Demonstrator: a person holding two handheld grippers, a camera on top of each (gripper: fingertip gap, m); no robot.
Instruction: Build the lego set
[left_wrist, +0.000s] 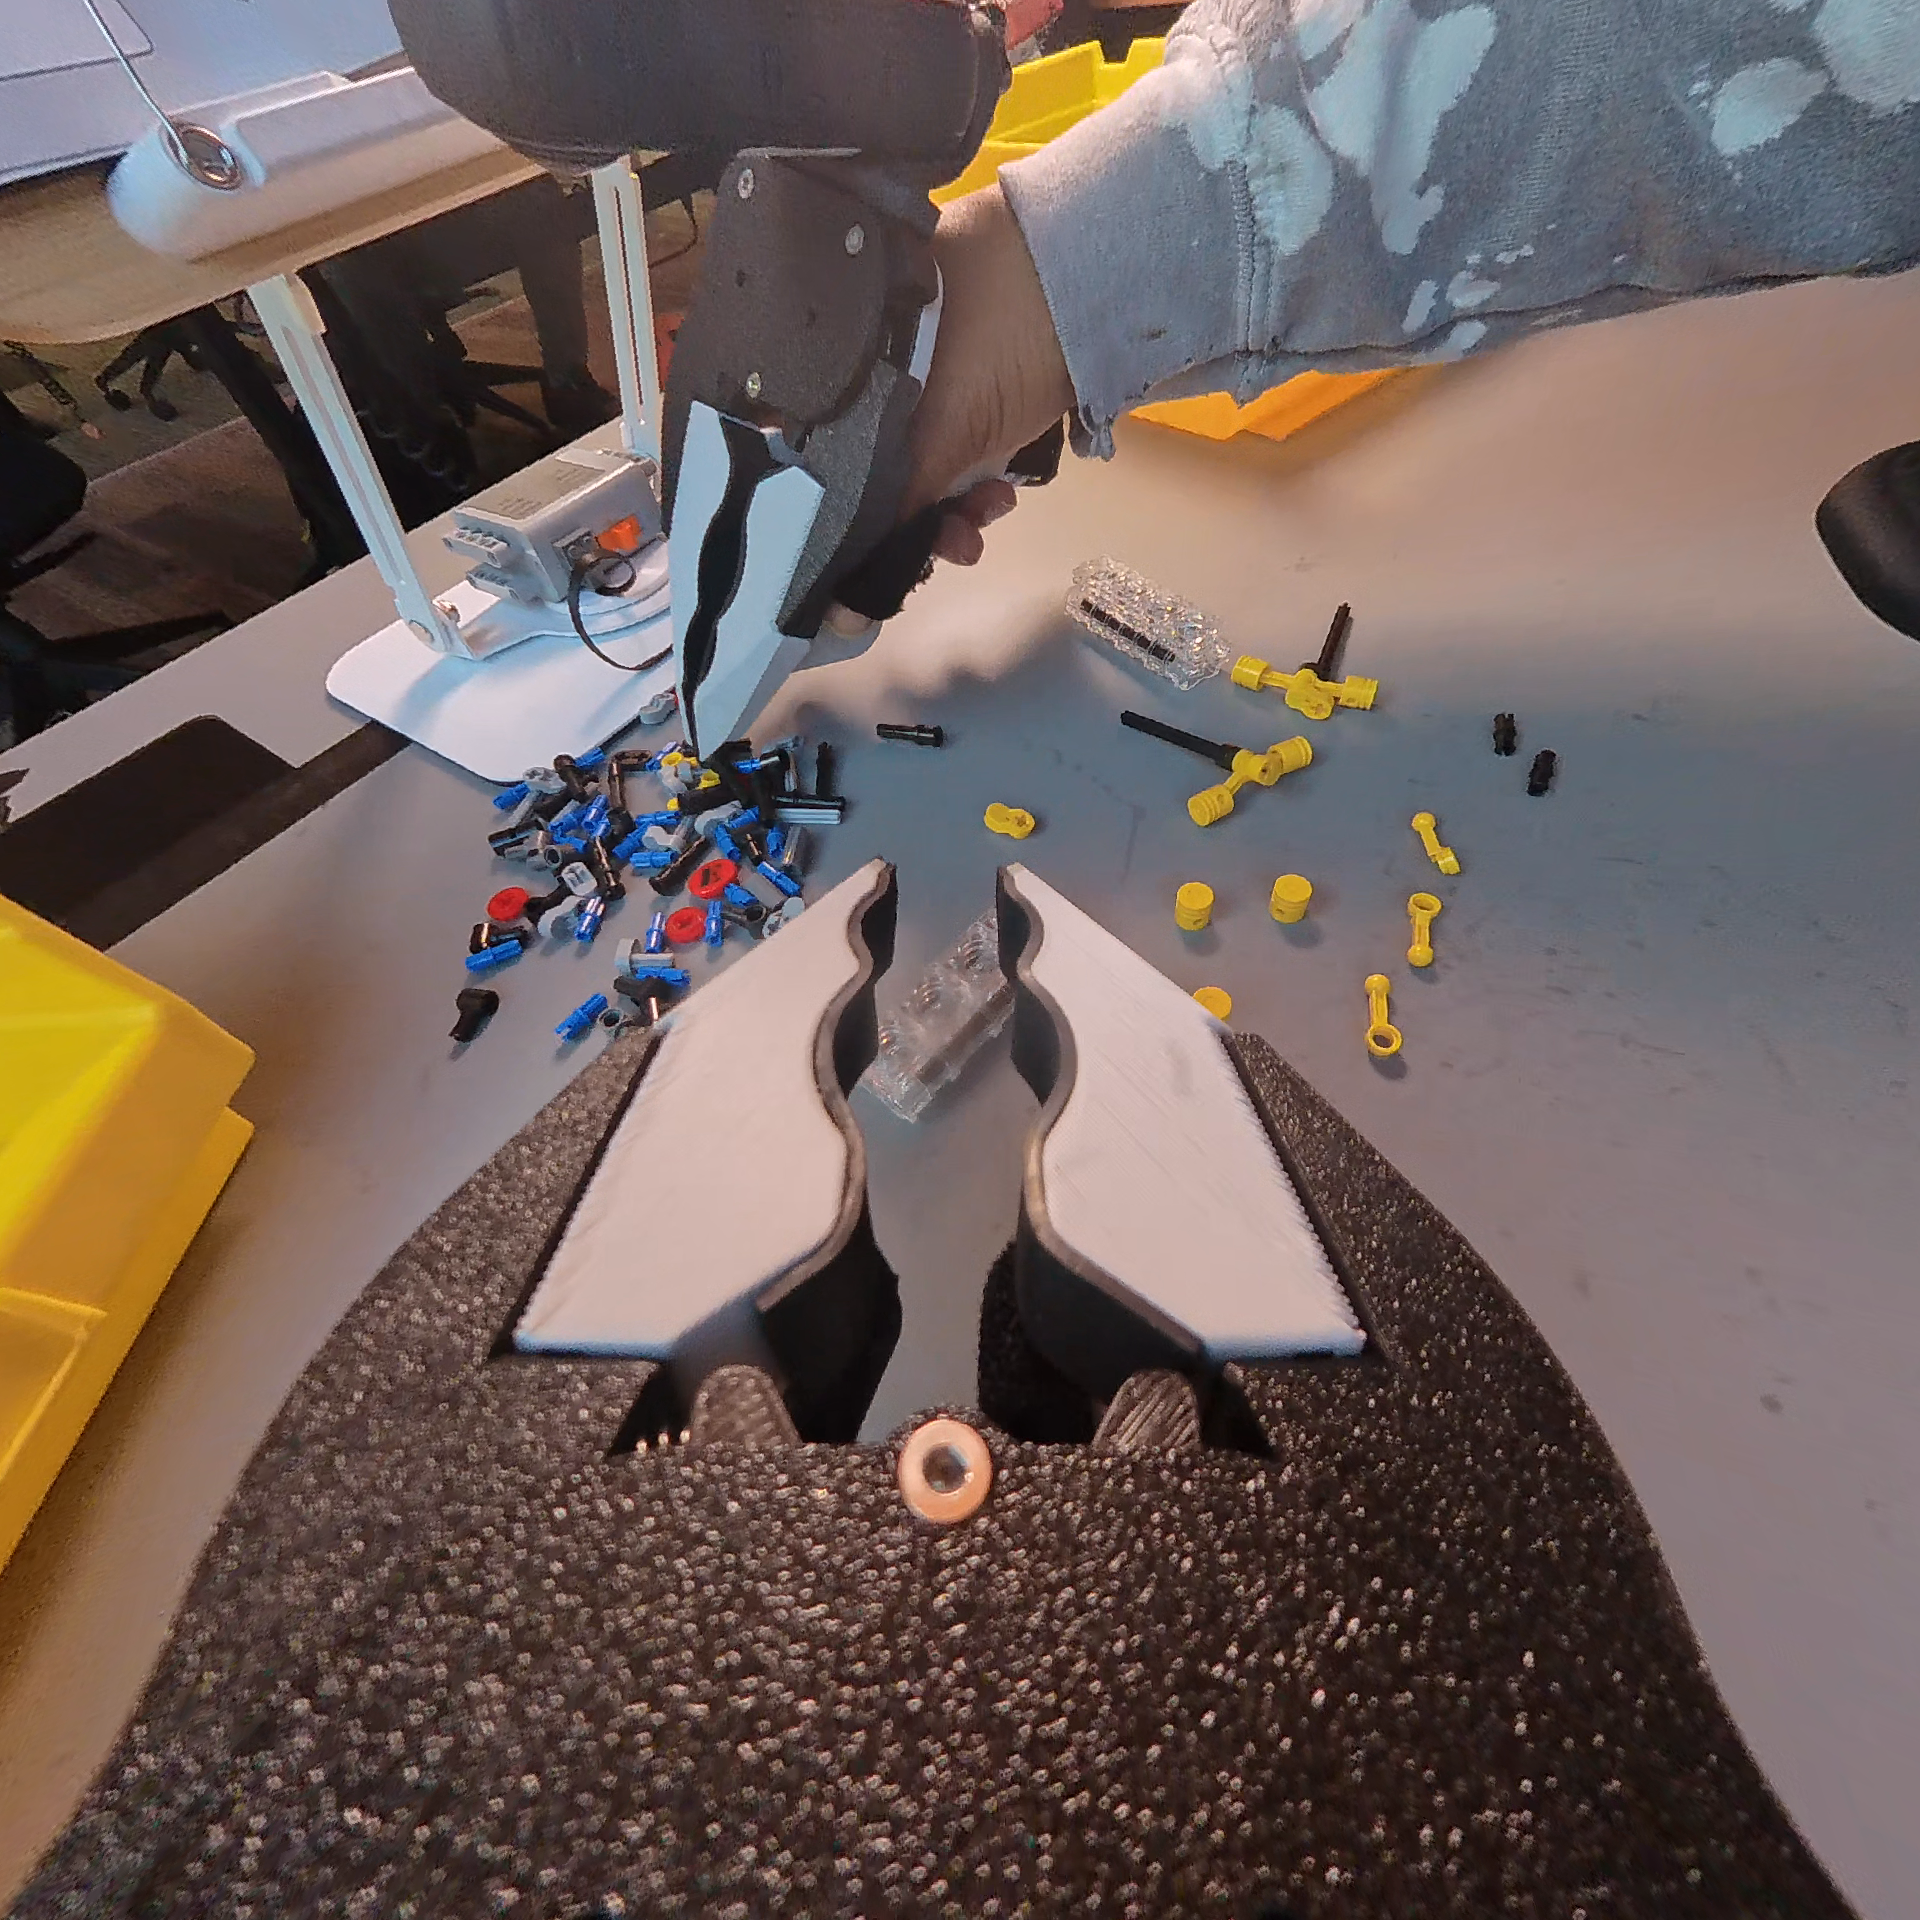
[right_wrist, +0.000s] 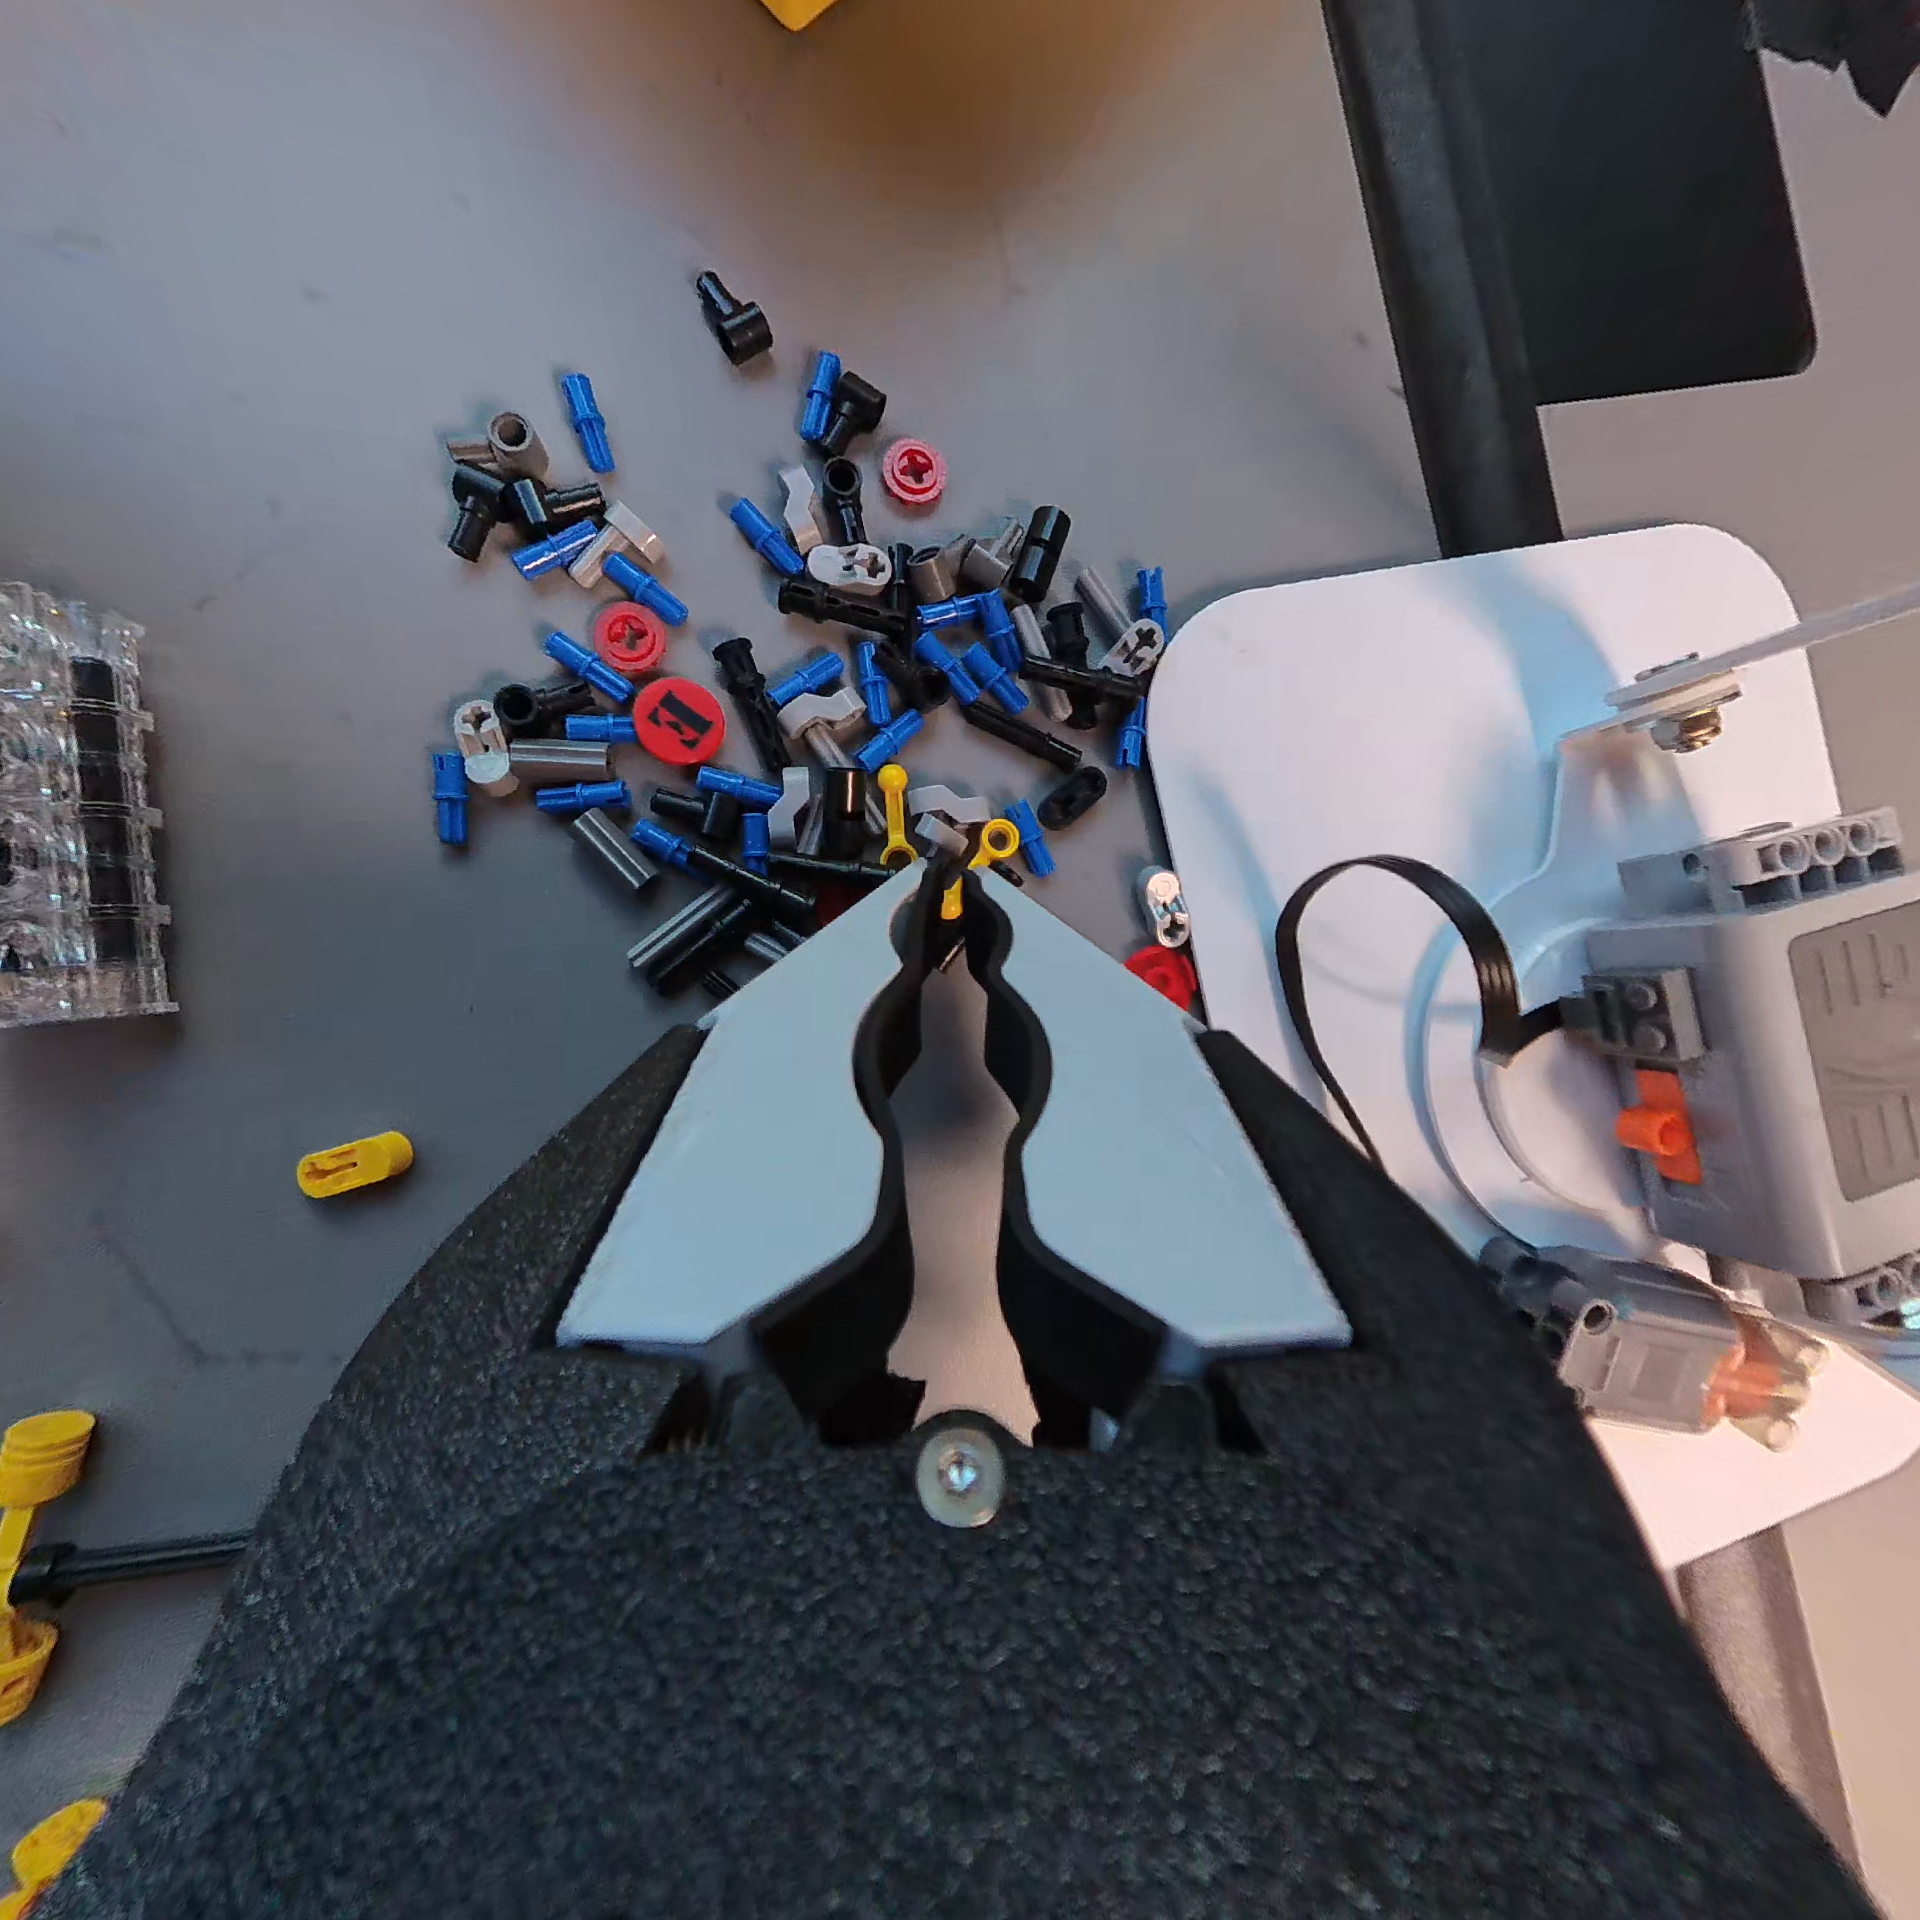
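Note:
My left gripper (left_wrist: 945, 883) is open, low over the grey table (left_wrist: 1558, 1143). A clear studded brick (left_wrist: 940, 1023) lies on the table in the gap between its fingers; I cannot tell if they touch it. My right gripper (right_wrist: 948, 883) is shut on a small yellow rod with a ring end (right_wrist: 982, 852), at the near edge of a pile of blue, black, grey and red pins and connectors (right_wrist: 810, 675). In the left wrist view the right gripper (left_wrist: 707, 740), held by a hand, points its tips down into that pile (left_wrist: 644, 852).
A white stand base (right_wrist: 1403, 748) with a grey battery box (right_wrist: 1766, 1060) and black cable lies right of the pile. A clear block assembly (left_wrist: 1148, 623), yellow piston parts (left_wrist: 1252, 774) and several loose yellow pieces (left_wrist: 1288, 899) lie to the right. A yellow bin (left_wrist: 104, 1091) stands left. The gap from one gripper's tips to the other's is roughly 15 cm. My right tips are roughly 15 cm from the clear block assembly (left_wrist: 1148, 623).

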